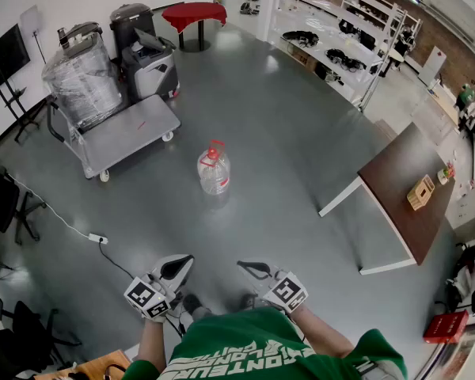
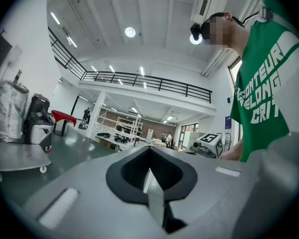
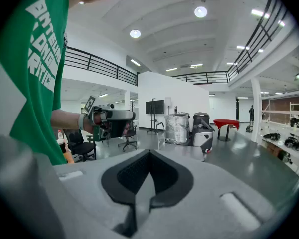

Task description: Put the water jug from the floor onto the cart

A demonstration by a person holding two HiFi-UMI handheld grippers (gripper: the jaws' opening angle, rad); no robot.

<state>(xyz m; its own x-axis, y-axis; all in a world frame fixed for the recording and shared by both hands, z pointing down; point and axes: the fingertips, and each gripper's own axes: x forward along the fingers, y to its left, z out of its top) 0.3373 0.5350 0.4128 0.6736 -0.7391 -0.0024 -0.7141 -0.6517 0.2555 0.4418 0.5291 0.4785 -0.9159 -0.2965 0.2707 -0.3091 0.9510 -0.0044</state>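
- The water jug (image 1: 214, 170) stands upright on the floor (image 1: 285, 117). It is clear plastic with a red cap and a red handle, and nothing touches it.
- The cart (image 1: 138, 129) is beyond the water jug and to its left, near but apart. Its grey deck is bare on the side toward the water jug, and a wrapped drum (image 1: 83, 77) stands on its far end.
- My left claw (image 1: 182, 263) is on the near side of the water jug, well apart from it, closed and empty.
- My right claw (image 1: 249, 267) is on the same near side, also closed, with nothing inside.
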